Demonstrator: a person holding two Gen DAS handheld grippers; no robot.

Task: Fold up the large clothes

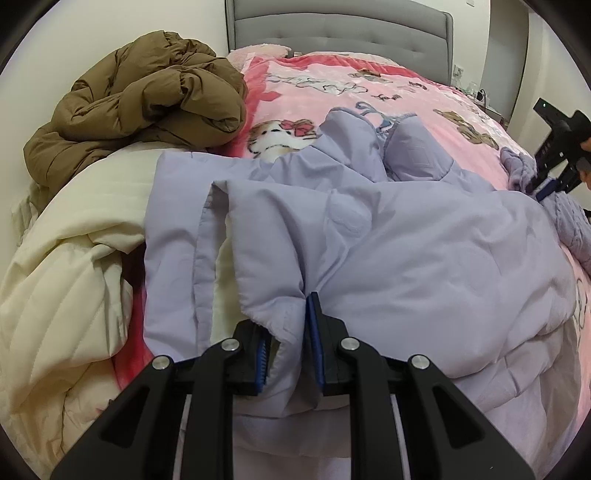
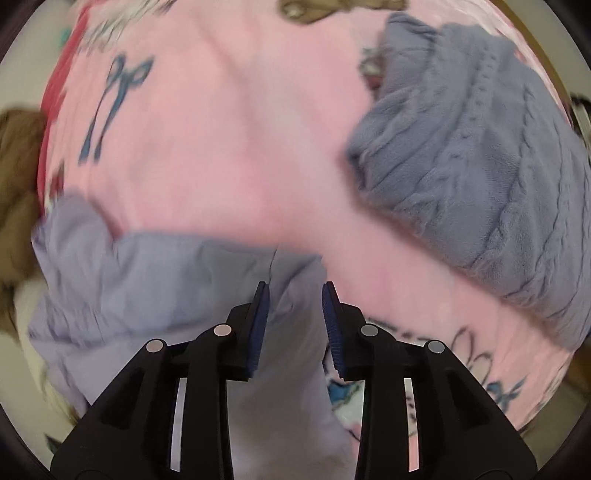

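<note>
Lying across the near half of the bed, a lilac padded jacket (image 1: 388, 236) is spread over the pink cartoon-print blanket (image 1: 388, 92), its hem at the foot edge and its hood (image 1: 384, 147) directed toward the grey upholstered headboard (image 1: 340, 26). A folded front panel is seen on the jacket's left side, with a cream lining exposed along the fold.

The left gripper (image 1: 286, 332) is positioned at the foot edge of the bed. Its jaws are narrowed onto a bunched fold of the jacket's hem, and the fabric is pinched between the blue pads (image 1: 314, 332).

The right gripper (image 2: 293, 325) is seen at the right edge of the bed. In the right wrist view a strip of lilac jacket fabric is noted between its fingers; the jaws stand partly apart, with the left pad against the cloth and a small gap at the right pad. Whether the fabric is firmly gripped cannot be told, as this view is blurred.

A lavender cable-knit sweater (image 2: 480, 155) is recorded on the blanket near the right edge, just beside the right gripper. A brown puffer coat (image 1: 140, 99) is heaped at the left edge near the headboard. A cream quilt (image 1: 70, 266) is bunched along the left edge toward the foot, partly beneath the jacket.
</note>
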